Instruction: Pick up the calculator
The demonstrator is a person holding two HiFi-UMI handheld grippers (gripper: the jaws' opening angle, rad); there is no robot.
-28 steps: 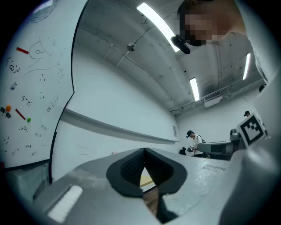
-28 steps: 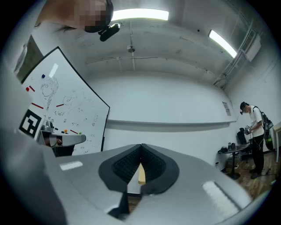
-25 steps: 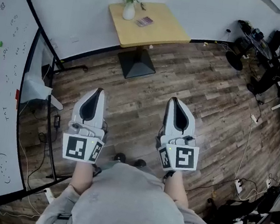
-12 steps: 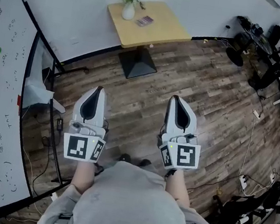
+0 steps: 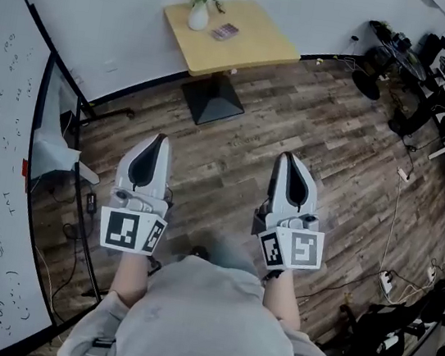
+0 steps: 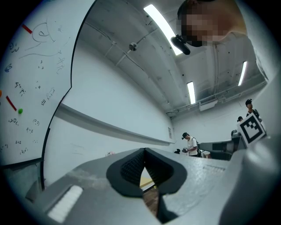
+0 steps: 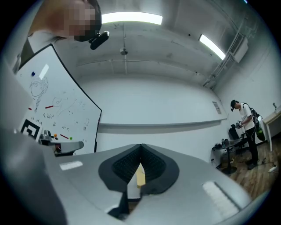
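The left claw [image 5: 154, 141] and the right claw [image 5: 290, 158] are hanging closed and empty, with the calculator [image 5: 224, 31] lying on the table [image 5: 262, 48] well ahead of them.

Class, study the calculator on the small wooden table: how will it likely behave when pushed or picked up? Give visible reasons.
The calculator lies flat on the table, so a push would probably slide it, not roll or tip it. It looks small and slab-like, so likely stiff and light. Pushed toward the vase close by, it might topple that.
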